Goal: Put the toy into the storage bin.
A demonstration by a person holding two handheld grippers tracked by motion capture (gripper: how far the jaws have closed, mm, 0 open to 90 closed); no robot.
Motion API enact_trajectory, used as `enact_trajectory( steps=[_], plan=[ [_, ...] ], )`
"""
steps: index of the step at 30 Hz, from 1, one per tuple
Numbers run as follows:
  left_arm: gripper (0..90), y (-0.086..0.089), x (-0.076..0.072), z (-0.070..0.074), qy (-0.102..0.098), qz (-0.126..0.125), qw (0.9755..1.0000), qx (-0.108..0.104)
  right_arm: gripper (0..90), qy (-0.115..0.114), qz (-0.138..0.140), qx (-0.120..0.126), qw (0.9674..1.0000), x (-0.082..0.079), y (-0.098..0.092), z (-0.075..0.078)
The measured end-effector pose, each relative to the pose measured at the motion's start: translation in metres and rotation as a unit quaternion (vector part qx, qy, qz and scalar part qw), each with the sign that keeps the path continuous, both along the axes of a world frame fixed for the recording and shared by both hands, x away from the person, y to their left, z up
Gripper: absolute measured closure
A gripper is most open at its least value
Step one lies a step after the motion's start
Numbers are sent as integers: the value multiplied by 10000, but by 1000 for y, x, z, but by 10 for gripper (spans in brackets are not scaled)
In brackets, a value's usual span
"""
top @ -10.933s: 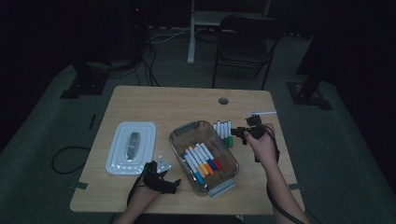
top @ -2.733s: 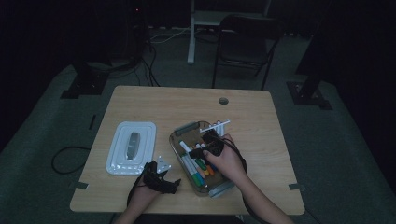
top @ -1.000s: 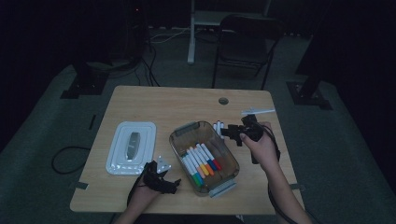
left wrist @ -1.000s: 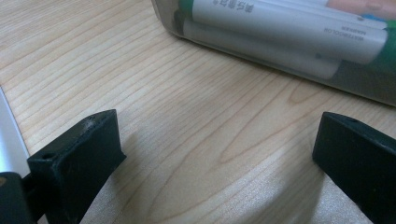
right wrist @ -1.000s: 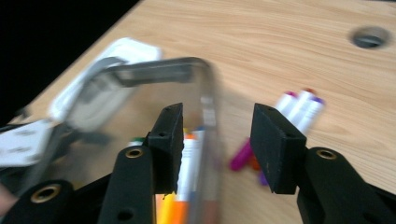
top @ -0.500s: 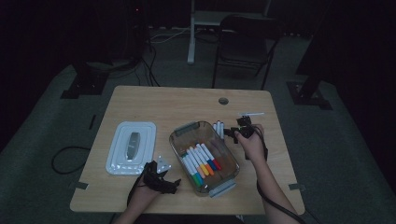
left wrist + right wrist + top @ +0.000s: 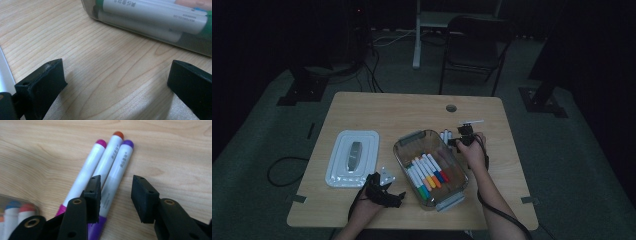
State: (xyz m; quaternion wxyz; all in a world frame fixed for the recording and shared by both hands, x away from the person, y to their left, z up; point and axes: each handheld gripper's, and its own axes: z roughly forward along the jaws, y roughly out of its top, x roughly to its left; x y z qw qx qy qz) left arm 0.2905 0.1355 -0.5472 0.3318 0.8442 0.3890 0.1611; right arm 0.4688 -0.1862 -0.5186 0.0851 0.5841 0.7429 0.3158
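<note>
Both jaws seemingly astride purple marker (image 7: pixel 113 182)

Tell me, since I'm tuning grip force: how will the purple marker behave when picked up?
The purple marker looks stiff and light. Its round, smooth barrel may roll or slip. It touches the orange marker, which could get nudged.

High overhead of table (image 7: pixel 377 107), two close finger-level views (shared: marker box (image 7: pixel 430 170)).

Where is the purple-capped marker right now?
The purple marker lies on the table beside two other markers, just right of the clear box, between the right gripper's jaws.
</note>
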Motion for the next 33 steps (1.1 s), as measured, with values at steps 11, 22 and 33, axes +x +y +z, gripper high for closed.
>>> enact_trajectory(
  steps=[11,22,33],
  plan=[
    [19,0,0,0,-7,1,10000,-2,734,193,-328,-244,9990,-2,-10,-3],
    [19,0,0,0,1,2,10000,-1,764,265,-495,44,9984,-11,-32,7],
    [19,0,0,0,-4,1,10000,1,764,-47,-451,525,9976,-45,-51,48]
  ],
)
